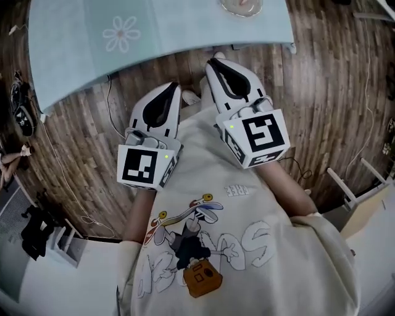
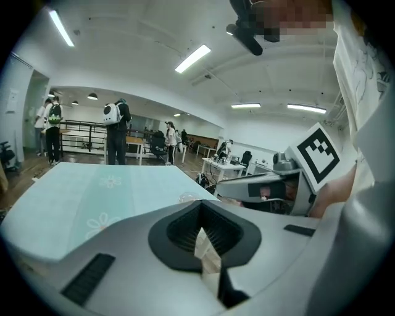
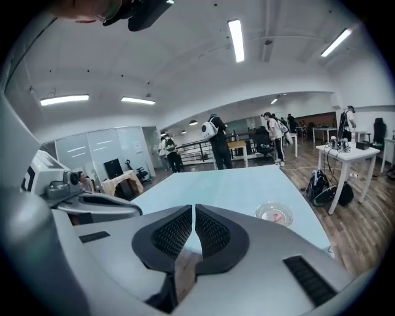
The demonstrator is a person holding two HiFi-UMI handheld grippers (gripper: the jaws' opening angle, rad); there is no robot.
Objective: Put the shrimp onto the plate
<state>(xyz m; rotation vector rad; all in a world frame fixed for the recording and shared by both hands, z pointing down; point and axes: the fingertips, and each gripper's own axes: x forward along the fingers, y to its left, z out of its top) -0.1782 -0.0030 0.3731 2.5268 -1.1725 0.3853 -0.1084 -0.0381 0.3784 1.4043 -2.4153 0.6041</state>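
A clear glass plate [image 1: 237, 7] sits at the far edge of the pale blue table [image 1: 74, 43], cut off by the top of the head view. In the right gripper view the plate [image 3: 274, 215] has a small pink piece on it, which looks like the shrimp [image 3: 277, 216]. Both grippers are held close to the person's chest, over the floor and short of the table. My left gripper [image 1: 172, 87] and my right gripper [image 1: 215, 62] point at the table's near edge. Both are shut with nothing between the jaws, as the left gripper [image 2: 200, 205] and right gripper [image 3: 193, 207] show in their own views.
The tablecloth carries a white daisy print [image 1: 121, 33]. Cables [image 1: 68, 185] run over the wooden floor, and shoes [image 1: 21, 108] lie at the left. A white desk [image 3: 345, 154] with bags under it stands right of the table. People [image 3: 216, 141] stand far behind.
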